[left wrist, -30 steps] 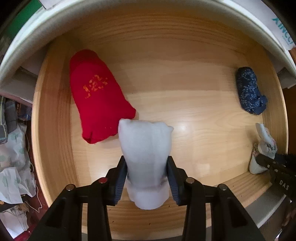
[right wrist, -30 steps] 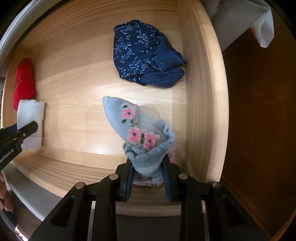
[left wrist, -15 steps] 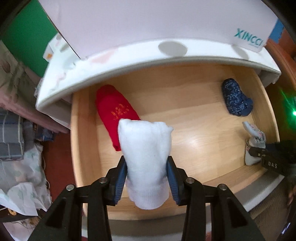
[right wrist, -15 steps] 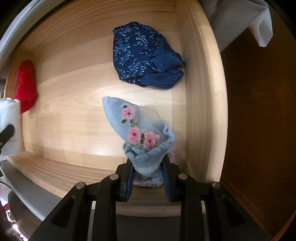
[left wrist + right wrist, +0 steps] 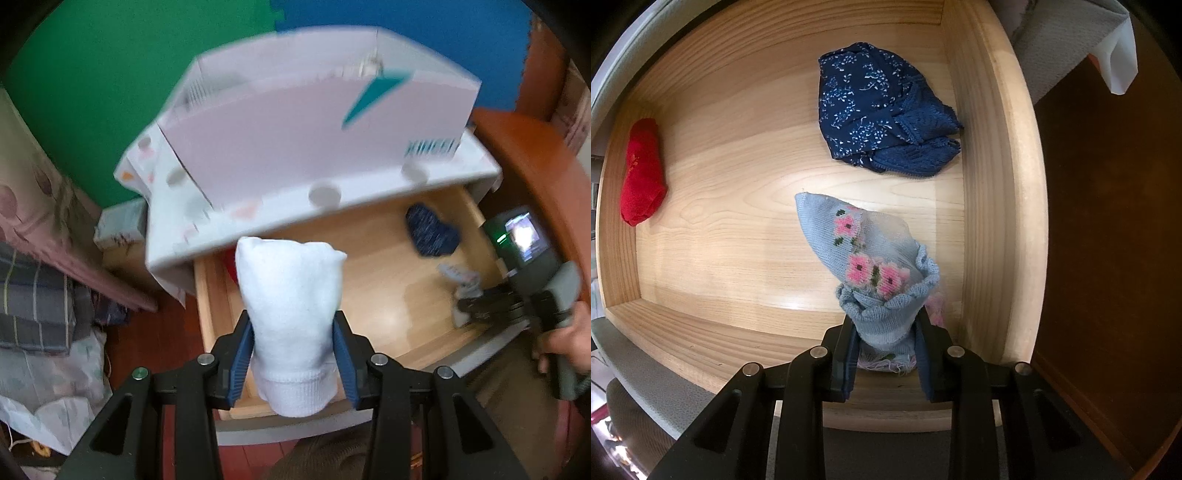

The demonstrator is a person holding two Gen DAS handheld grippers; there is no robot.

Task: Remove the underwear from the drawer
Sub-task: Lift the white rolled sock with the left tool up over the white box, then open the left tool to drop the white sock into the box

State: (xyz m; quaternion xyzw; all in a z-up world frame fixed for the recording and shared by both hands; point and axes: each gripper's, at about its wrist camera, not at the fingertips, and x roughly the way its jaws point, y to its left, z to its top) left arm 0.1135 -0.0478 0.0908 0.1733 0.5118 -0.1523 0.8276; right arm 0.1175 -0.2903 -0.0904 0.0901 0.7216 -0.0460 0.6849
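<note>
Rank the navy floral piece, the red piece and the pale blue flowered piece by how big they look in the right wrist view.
1. navy floral piece
2. pale blue flowered piece, though it is nearest the camera, clamped in the right gripper, so unsure
3. red piece

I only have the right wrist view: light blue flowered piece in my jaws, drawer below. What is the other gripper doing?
Observer: The left gripper is shut on a folded white garment, held above the front of the drawer.
Operator: Anything sitting over the drawer that I can't see?
Observer: Yes, a white cabinet top overhangs its back, with a pale pink box standing on it.
Operator: Can you see my gripper from there?
Observer: Yes. The right gripper is at the drawer's right front corner, gripping the light blue piece, with a hand around its handle.
</note>
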